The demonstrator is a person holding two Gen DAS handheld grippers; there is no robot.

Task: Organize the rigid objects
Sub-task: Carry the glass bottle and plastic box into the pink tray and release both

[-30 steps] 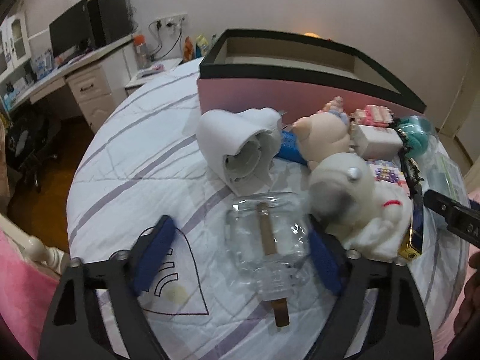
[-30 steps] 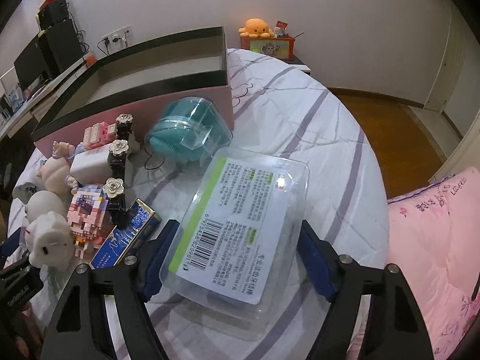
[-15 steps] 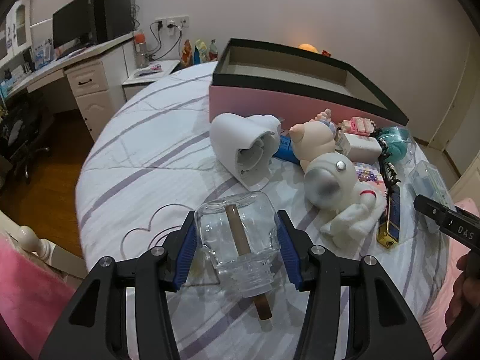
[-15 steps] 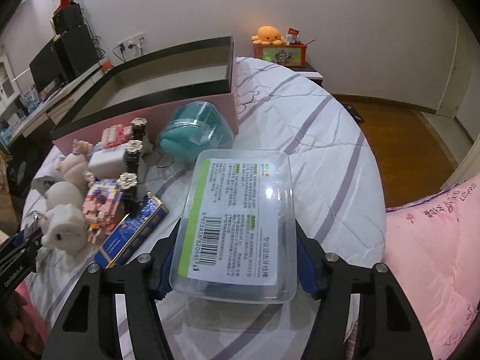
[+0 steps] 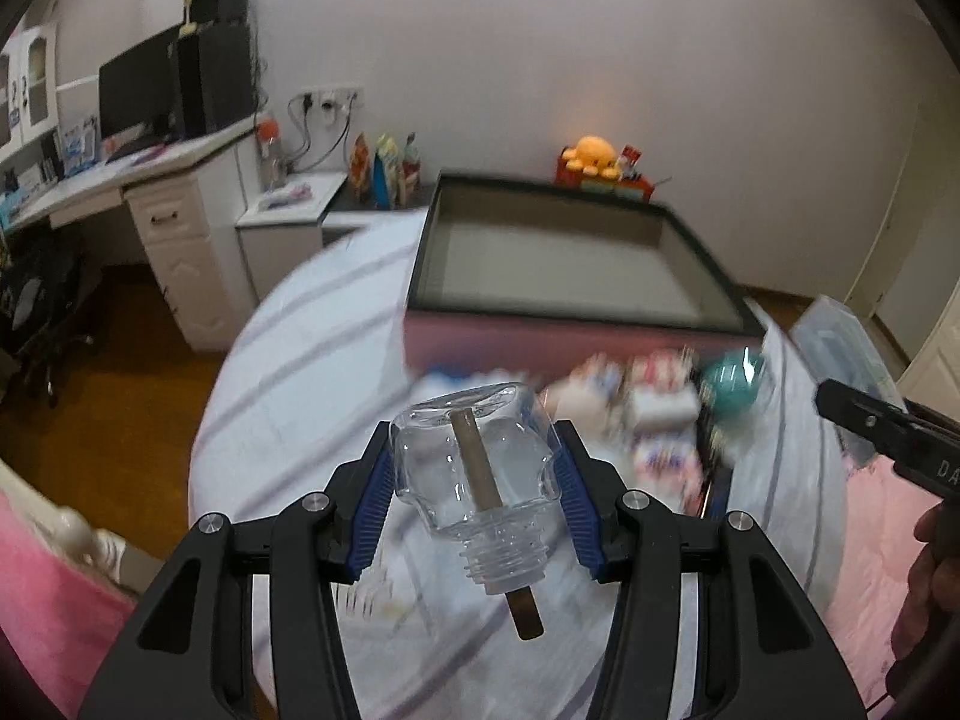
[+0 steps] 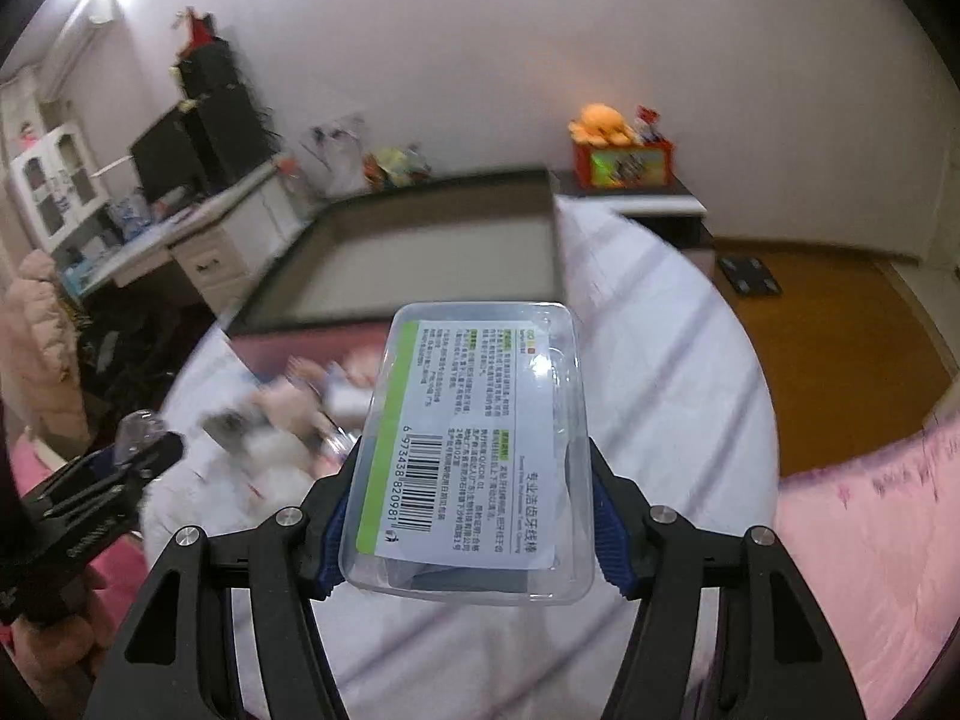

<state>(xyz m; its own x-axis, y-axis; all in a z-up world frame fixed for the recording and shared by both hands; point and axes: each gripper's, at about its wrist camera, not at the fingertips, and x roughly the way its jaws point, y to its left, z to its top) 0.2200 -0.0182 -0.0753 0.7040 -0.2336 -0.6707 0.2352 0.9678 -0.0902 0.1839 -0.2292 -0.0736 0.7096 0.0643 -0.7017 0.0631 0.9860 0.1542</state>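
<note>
My left gripper is shut on a clear glass jar with a brown stick through it, held in the air above the bed. My right gripper is shut on a clear plastic box with a white and green barcode label, also lifted. The large pink box with a black rim stands open and looks empty on the far side of the bed; it also shows in the right wrist view. The right gripper shows at the right edge of the left wrist view.
Blurred toys and a teal case lie on the striped sheet in front of the pink box. A desk with a monitor stands at the left. An orange plush sits behind the box. A pink blanket lies at right.
Both grippers have risen from the bed with their objects and tilted up toward the pink box. The view is now motion-blurred.
</note>
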